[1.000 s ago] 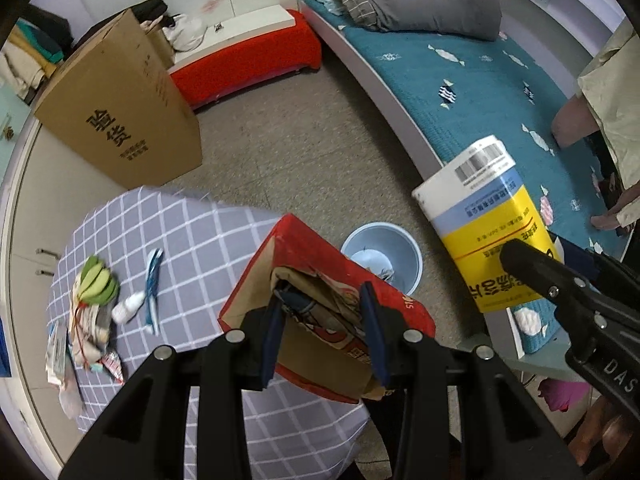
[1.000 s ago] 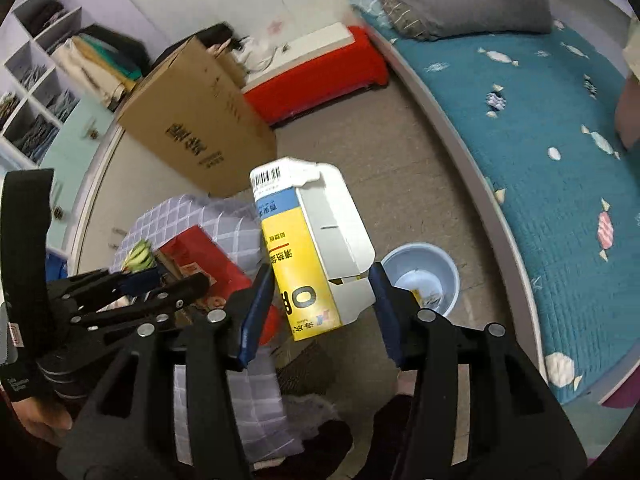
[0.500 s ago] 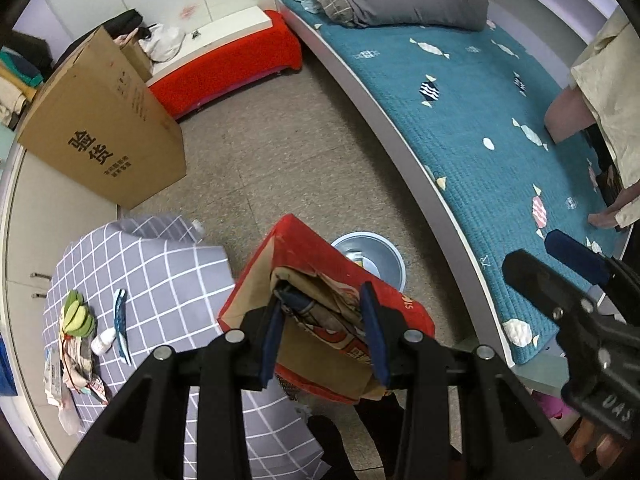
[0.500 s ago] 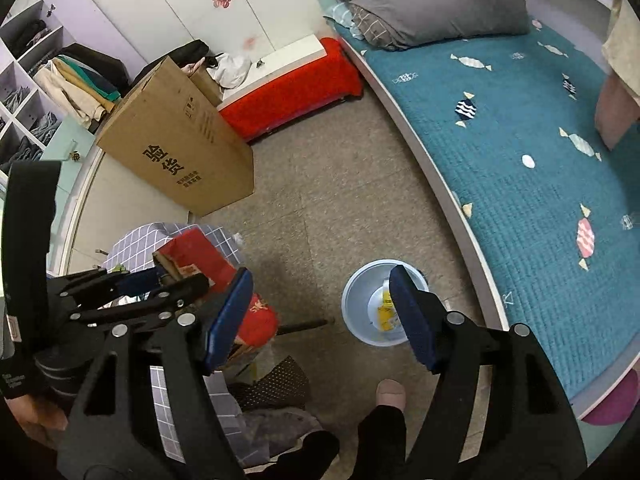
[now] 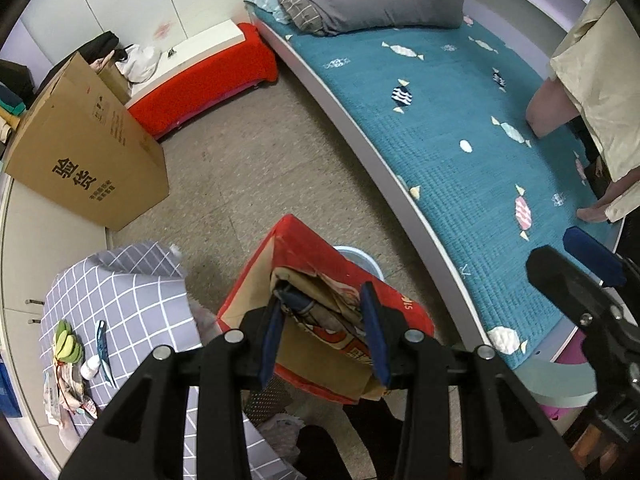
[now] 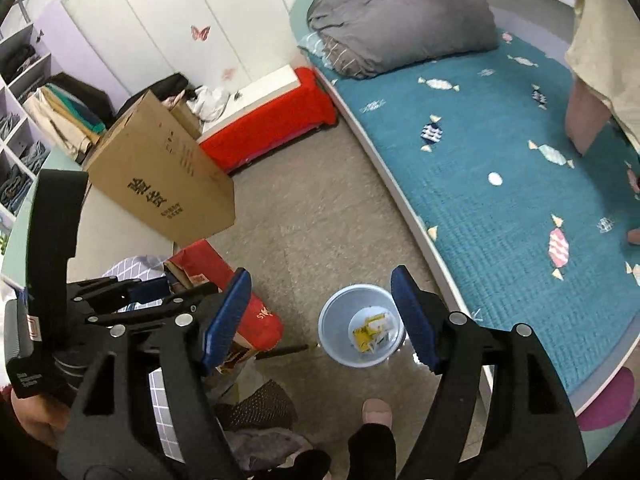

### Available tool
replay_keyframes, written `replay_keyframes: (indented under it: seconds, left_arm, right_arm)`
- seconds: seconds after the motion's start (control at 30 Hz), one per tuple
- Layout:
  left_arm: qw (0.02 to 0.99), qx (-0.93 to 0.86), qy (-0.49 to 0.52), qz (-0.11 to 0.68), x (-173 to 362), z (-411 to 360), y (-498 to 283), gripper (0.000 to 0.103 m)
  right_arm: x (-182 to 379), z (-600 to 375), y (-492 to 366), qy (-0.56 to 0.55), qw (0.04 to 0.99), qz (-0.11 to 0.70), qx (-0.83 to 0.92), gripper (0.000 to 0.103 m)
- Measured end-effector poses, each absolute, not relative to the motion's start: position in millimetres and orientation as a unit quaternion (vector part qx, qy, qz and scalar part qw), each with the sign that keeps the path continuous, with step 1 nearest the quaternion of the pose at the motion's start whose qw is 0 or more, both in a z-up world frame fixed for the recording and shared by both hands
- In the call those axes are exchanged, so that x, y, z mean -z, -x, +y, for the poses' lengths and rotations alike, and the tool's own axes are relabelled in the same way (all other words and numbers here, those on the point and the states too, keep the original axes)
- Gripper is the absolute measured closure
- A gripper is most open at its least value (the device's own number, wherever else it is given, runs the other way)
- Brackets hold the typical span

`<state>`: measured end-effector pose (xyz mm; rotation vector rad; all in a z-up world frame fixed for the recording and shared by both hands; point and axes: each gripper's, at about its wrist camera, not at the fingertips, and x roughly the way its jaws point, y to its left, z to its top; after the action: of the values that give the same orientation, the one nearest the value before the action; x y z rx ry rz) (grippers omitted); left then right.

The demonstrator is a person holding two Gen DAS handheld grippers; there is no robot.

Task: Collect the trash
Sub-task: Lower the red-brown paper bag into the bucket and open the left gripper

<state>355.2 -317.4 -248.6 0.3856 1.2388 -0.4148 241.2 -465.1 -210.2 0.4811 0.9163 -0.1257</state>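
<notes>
A second ago a yellow box was clamped in the right gripper (image 6: pixel 322 316); now its fingers are spread wide with nothing between them, and the yellow box (image 6: pixel 370 330) is seen lying in the bin (image 6: pixel 362 326) on the floor, framed between the two blue pads. Half a second ago the fingers were already apart and the box already in the bin, which then sat slightly further below them. The bin is pale blue and round, and white and yellow scraps are seen at its bottom. The left gripper (image 5: pixel 324 330) is clamped on a red bag (image 5: pixel 320 276), as it was in both earlier pictures, with crumpled paper and wrappers stuffed inside the bag's open top between the fingers. In the left view only a sliver of the bin's rim (image 5: pixel 362 258) is shown, just beyond the bag. A checked table (image 5: pixel 120 312) with small litter is seen to the left of the left fingers, lower and further left than a second ago. A cardboard box (image 6: pixel 160 172) is seen beyond the fingers, to the left, and a bed (image 6: pixel 520 168) to the right.
</notes>
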Motion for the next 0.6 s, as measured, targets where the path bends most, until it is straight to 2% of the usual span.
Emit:
replay_keyframes:
  seconds: [0.13, 0.17, 0.23, 0.6]
  left_arm:
    - [0.783, 0.192, -0.162, 0.568, 246, -322, -357, 0.059]
    - [0.786, 0.190, -0.158, 0.567, 245, -322, -358, 0.047]
    - [0.790, 0.183, -0.153, 0.564, 244, -322, -360, 0.033]
    - [0.794, 0.167, -0.140, 0.567, 237, -308, -356, 0.032]
  right_arm:
    - [206, -474, -236, -0.233, 0.870, 0.428, 0.068, 0.030]
    - [206, -476, -236, -0.234, 0.870, 0.428, 0.069, 0.030]
    - [206, -477, -235, -0.236, 0.870, 0.428, 0.070, 0.030]
    - [207, -469, -240, -0.232, 0.868, 0.436, 0.048, 0.030]
